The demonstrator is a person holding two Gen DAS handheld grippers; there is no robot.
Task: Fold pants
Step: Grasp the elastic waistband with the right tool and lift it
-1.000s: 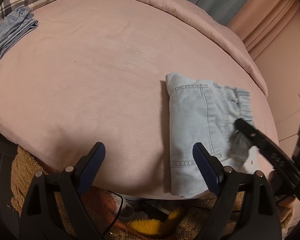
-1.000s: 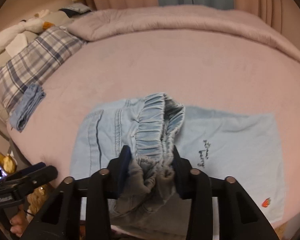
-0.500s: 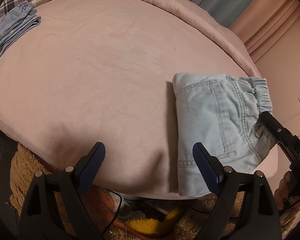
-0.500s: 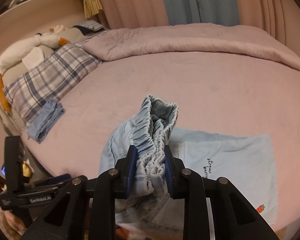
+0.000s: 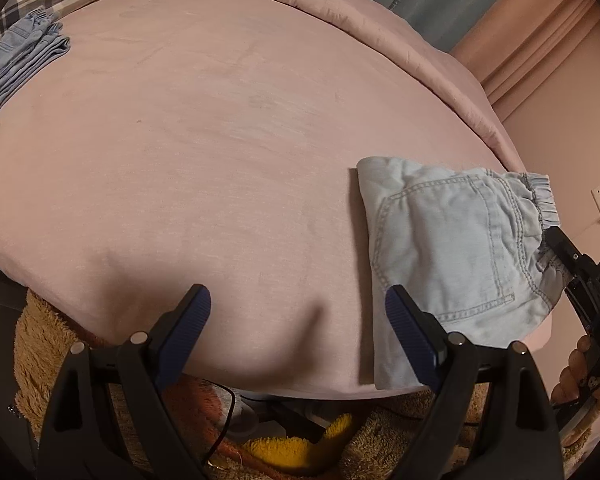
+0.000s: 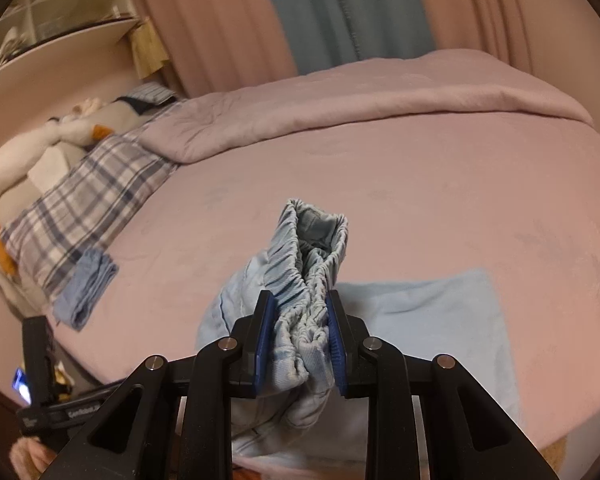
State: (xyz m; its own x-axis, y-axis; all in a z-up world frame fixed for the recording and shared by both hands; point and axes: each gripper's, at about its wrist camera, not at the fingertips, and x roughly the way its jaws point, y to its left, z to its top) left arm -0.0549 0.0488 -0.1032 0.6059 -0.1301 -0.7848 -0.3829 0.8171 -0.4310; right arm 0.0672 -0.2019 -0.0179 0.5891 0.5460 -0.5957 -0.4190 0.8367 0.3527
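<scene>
Covering most of both views is a big bed with a dusty-pink sheet (image 5: 204,152), pretty smooth apart from a few soft creases, with a matching comforter (image 6: 340,100) bunched along the far side around 12 o'clock. Pink and blue-grey curtains (image 6: 332,8) hang behind it, a plaid pillow (image 6: 80,208) sits at about 9 o'clock in the right wrist view with a white goose plushie (image 6: 24,160) beyond it, and a shaggy tan rug (image 5: 40,344) peeks out under the bed's near edge. The light-blue pants (image 5: 452,248) lie near the bed's edge, at roughly 3 o'clock in the left wrist view, partly folded with a back pocket facing up. The right gripper (image 6: 300,328) has just been closing and is now pinching the bunched elastic waistband, lifting that end off the sheet while the leg part stays flat. The left gripper (image 5: 300,320) hangs spread wide over bare sheet with nothing between its blue pads. Another folded denim piece (image 5: 16,60) rests over at 10 o'clock by the pillow.
</scene>
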